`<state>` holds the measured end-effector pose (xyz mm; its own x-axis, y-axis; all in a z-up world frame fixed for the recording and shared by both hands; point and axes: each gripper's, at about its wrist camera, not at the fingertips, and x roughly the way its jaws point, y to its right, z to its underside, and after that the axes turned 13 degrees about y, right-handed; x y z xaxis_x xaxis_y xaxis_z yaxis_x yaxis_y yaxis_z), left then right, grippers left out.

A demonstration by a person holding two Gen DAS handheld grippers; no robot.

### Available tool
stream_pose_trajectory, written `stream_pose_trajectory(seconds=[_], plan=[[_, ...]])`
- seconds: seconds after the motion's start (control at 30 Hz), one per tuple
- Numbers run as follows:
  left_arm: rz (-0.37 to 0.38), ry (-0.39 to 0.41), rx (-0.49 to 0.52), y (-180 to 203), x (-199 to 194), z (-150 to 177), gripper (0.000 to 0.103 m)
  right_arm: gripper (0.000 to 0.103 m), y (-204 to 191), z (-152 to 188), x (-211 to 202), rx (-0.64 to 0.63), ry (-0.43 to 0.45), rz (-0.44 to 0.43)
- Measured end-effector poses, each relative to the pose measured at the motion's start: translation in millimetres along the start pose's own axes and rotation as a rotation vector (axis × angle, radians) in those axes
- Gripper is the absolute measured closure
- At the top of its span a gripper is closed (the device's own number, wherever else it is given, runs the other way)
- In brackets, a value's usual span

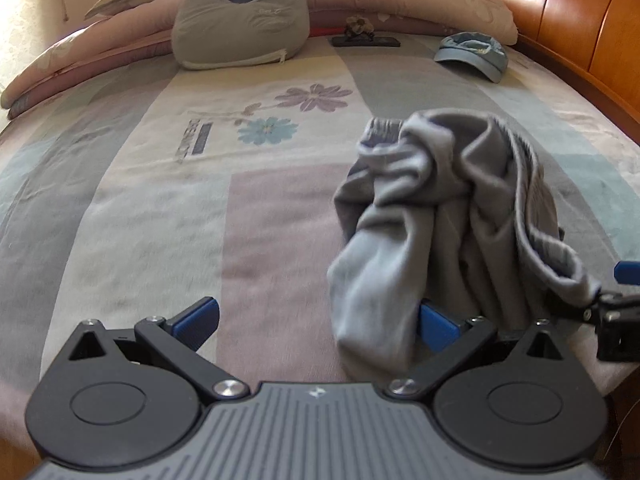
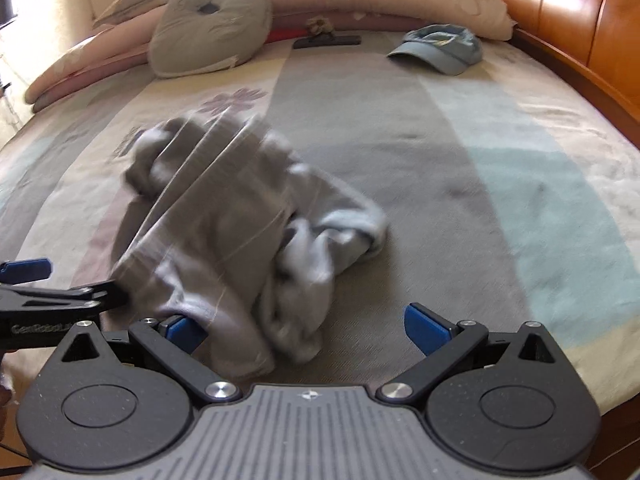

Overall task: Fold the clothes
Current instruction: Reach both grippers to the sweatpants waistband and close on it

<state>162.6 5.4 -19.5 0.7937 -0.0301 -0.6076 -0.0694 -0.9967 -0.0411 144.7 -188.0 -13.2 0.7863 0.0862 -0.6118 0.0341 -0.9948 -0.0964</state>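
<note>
Both sets of jaws are spread wide: our left gripper (image 1: 318, 322) and our right gripper (image 2: 306, 330) each show blue pads far apart, pinching nothing. A crumpled grey garment (image 1: 444, 216) lies heaped on the bed between them, one fold draping over the left gripper's right-hand pad (image 1: 438, 326) and hiding part of it. In the right wrist view the garment is smeared by motion blur, so its shape is hard to read. The bedspread (image 1: 160, 200) has pastel blocks and printed flowers. Farther back we see a grey cushion (image 1: 240, 14), a blue cap (image 1: 472, 54), long pillows and a wooden headboard (image 1: 568, 4)
</note>
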Motion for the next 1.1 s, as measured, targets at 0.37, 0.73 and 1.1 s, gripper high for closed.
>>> stream_pose_trajectory(seconds=[0.37, 0.73, 1.1], plan=[[0.076, -0.02, 0.095, 3.4, 27.8, -49.4, 0.001, 0.0, 18.3, -39.7, 22.2, -0.016, -0.072, 0.091], [0.199, -0.098, 0.205, -0.6, 43.2, -62.2, 0.001, 0.0, 14.2, -36.4, 16.5, 0.072, -0.185, 0.072], [0.222, -0.122, 0.242, 7.7, 50.6, -71.1, 0.001, 0.0, 46.5, -39.9, 27.9, 0.108, -0.188, 0.199]])
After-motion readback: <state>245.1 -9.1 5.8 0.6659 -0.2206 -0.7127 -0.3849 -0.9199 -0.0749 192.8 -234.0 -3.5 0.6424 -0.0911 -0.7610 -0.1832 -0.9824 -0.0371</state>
